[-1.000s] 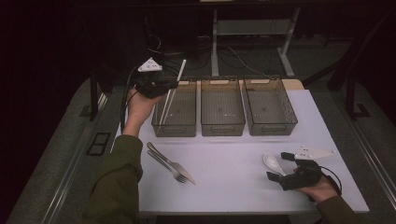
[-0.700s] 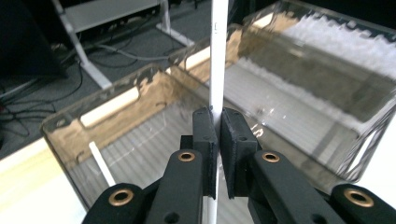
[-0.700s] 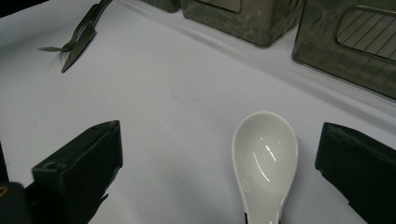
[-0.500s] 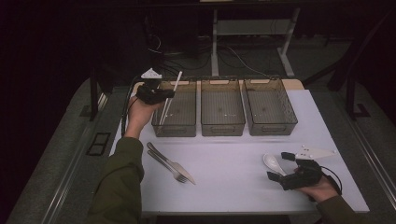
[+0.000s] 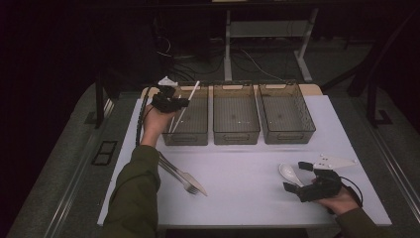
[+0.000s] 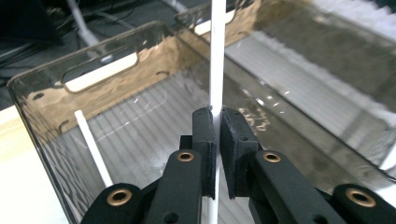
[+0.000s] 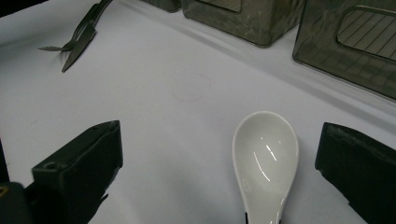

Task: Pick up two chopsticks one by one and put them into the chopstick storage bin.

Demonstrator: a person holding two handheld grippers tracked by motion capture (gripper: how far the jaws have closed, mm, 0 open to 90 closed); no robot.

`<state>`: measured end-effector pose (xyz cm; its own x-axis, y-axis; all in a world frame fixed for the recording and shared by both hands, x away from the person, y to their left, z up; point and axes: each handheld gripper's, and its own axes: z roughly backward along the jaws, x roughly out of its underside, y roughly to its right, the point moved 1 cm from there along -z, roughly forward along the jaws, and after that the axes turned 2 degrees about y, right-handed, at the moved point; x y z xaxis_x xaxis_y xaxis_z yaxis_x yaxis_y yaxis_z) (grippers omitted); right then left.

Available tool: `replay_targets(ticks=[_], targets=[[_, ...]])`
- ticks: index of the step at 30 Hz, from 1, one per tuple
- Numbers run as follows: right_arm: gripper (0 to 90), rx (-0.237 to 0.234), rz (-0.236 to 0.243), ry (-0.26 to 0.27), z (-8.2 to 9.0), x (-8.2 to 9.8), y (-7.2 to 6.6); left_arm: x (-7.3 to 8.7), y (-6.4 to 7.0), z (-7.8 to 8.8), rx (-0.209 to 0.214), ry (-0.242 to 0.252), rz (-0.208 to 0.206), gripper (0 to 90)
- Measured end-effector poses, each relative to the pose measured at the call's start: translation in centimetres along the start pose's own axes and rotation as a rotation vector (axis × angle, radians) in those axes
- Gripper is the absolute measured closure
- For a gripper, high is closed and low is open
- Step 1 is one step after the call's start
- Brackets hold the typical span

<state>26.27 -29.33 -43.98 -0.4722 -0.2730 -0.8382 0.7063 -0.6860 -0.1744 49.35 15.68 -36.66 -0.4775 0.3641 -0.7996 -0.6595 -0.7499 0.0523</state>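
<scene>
Since the frame 1 second earlier, the left gripper [image 5: 181, 102] had come down with its white chopstick [image 5: 186, 106], which now reached into the left bin [image 5: 200, 136] instead of hanging above its rim, while the right gripper [image 5: 296, 179] had not shifted. In the left gripper view the jaws were clamped tight on the chopstick's shaft near its middle, holding it steeply on end, probably so that its lower tip could enter the narrow bin first. A 2nd chopstick [image 6: 93, 148] already lay against the bin's near wall, so this looked like sorting by kind, with the pair meant to end up together. The middle bin [image 5: 236, 135] and right bin [image 5: 287, 134] stood beside it. On the white table [image 5: 247, 198] a fork [image 5: 179, 180] and a knife [image 5: 190, 181] lay together near the left sleeve, seemingly waiting for their turn. The right gripper rested low on the table with its jaws wide apart, gripping nothing, and the white ceramic spoon [image 7: 265, 161] lay between them untouched, bowl pointing away from the hand, likely lined up for the next pickup.
</scene>
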Motion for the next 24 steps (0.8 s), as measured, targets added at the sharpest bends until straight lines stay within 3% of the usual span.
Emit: replay_targets(ticks=[8, 13, 18, 24], targets=[[0.7, -0.002, -0.002, 0.005, 0.1, 0.0, 0.0, 0.5, 0.1, -1.8, -0.026, -0.067, -0.002, 86.4], [0.7, -0.003, -0.003, 0.005, 0.1, 0.0, 0.0, 0.3, 0.5, -1.7, -0.013, -0.053, -0.004, 86.6], [0.7, -0.002, 0.001, 0.003, 0.1, 0.0, 0.0, -0.1, 1.2, -1.0, 0.026, -0.022, -0.021, 80.6], [0.7, 0.002, 0.002, 0.003, 0.1, 0.0, 0.0, -0.4, 2.5, 0.3, 0.098, 0.012, -0.028, 67.5]])
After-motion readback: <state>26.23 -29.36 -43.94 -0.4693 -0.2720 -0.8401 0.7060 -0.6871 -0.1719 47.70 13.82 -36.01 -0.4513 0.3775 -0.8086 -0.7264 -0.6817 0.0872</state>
